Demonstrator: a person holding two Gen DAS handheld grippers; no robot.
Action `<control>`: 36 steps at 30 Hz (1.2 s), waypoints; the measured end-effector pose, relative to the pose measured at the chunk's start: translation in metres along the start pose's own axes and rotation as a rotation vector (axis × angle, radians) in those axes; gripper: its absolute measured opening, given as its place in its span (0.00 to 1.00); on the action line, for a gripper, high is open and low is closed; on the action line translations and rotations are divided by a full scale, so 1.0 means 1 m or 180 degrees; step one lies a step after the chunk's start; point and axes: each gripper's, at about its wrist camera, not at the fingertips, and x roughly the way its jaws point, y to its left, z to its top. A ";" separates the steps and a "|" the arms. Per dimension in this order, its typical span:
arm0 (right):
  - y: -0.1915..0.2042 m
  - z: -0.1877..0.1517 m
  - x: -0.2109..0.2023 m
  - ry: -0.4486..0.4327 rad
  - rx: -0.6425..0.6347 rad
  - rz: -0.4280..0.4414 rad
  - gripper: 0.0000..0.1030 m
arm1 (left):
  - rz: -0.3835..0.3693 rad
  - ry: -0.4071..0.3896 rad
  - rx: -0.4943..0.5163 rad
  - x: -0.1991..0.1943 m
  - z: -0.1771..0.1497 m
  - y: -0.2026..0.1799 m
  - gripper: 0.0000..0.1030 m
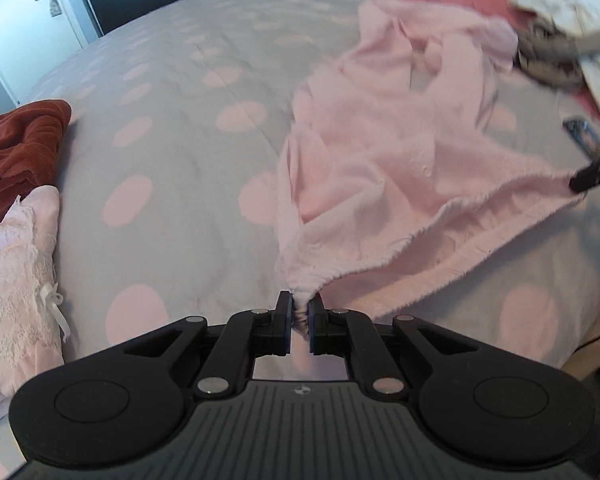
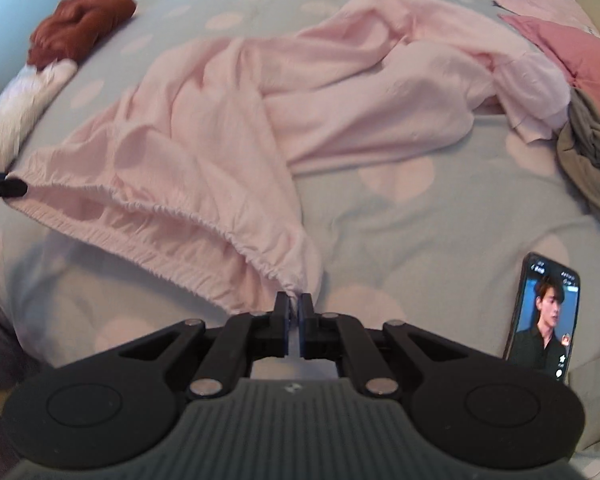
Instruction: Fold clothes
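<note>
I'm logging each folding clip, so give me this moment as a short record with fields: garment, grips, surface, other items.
garment: pink trousers with elastic waistband, spread across the bed, legs crumpled at the far end
left gripper: jaws shut on one end of the waistband
right gripper: jaws shut on the other end of the waistband
waistband state: slack and open between the two grips
surface: grey duvet with pink dots
other items: rust-red garment, lace-trimmed pink garment, phone with screen lit, clothes pile

Left gripper (image 1: 300, 312) clamps bunched waistband corner of the pale pink fleecy trousers (image 1: 380, 152); the garment stretches ahead-right, where right gripper (image 1: 592, 174) pinches its other corner.
</note>
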 end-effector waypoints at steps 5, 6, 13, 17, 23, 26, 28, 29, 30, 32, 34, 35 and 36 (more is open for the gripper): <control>0.020 -0.004 0.000 -0.0139 -0.0570 -0.0255 0.29 | 0.0051 0.0081 0.0029 0.010 -0.012 -0.001 0.05; 0.025 -0.004 -0.002 -0.0209 -0.0715 -0.0285 0.28 | 0.0070 0.0086 0.0050 0.011 -0.014 -0.002 0.05; 0.058 -0.012 0.004 -0.0453 -0.1579 -0.0372 0.29 | 0.0123 0.0122 0.0130 0.017 -0.018 -0.003 0.05; 0.075 -0.018 0.016 -0.0493 -0.2036 -0.0506 0.28 | 0.0110 0.0122 0.0126 0.019 -0.020 -0.002 0.05; 0.081 -0.025 0.022 -0.0440 -0.2284 -0.0728 0.05 | 0.0076 0.0098 0.0093 0.017 -0.020 -0.001 0.06; 0.073 -0.026 0.016 -0.0345 -0.2164 -0.0740 0.04 | 0.0057 0.0101 0.0232 0.017 -0.022 -0.008 0.06; 0.068 -0.027 0.015 -0.0307 -0.2056 -0.0676 0.04 | 0.0116 0.0140 0.0372 0.021 -0.025 -0.014 0.06; 0.067 -0.028 0.018 -0.0285 -0.2046 -0.0656 0.04 | 0.0151 0.0162 0.0444 0.023 -0.026 -0.017 0.06; 0.068 -0.030 0.021 -0.0249 -0.2058 -0.0650 0.04 | 0.0181 0.0168 0.0523 0.024 -0.027 -0.020 0.06; 0.069 -0.035 0.030 -0.0158 -0.2102 -0.0662 0.04 | 0.0239 0.0161 0.0693 0.027 -0.028 -0.027 0.06; 0.069 -0.037 0.034 -0.0155 -0.2132 -0.0683 0.04 | 0.0295 0.0165 0.0838 0.030 -0.030 -0.032 0.06; 0.068 -0.037 0.034 -0.0172 -0.2140 -0.0676 0.05 | 0.0304 0.0159 0.0891 0.031 -0.031 -0.034 0.06; 0.067 -0.037 0.034 -0.0179 -0.2123 -0.0668 0.07 | 0.0310 0.0139 0.0936 0.030 -0.033 -0.034 0.07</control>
